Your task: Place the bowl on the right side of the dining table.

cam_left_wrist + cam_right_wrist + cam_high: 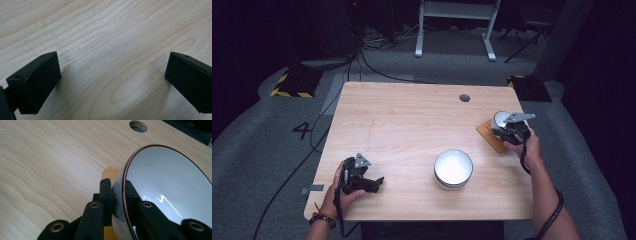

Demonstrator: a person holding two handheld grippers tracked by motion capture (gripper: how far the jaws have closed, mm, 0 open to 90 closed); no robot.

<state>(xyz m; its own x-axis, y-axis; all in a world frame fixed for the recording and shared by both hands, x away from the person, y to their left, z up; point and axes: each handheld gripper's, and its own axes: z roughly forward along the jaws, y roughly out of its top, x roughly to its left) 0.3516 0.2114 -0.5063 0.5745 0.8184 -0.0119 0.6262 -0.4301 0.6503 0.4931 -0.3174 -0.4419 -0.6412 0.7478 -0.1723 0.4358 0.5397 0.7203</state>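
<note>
High view: light wood table [412, 125] w/ a round cable hole [464, 98] near the far right edge. Grey carpet floor [257, 150] all round, room dark beyond. Far side: legs of a white frame [452, 30], black cables on the floor, and yellow-black striped pads [292, 86] at far left and far right of the table. A "4" is marked on the floor left of the table. Left gripper [374, 183] sits near the table's near-left corner, held by the left hand [343, 192]. A white bowl [453, 169] stands near-centre right, apart from both grippers. Right gripper [504, 131] is at the right edge, gripping a second, brown-rimmed bowl [501, 120] over a small orange-brown wooden mat [488, 134]; whether bowl touches mat can't tell.

Left gripper view: jaws spread wide, nothing betw. them, just bare wood grain of the table [107, 50] close below, w/ soft shadows under each jaw.

Right gripper view: jaws clenched on the wall of the brown-rimmed bowl [170, 177], one jaw outside, one inside; bowl tilted, glossy white inside w/ a light glint. Edge of the mat [110, 173] shows just beyond the jaws; cable hole [138, 126] at the far end of the table, dark floor past the edge.
</note>
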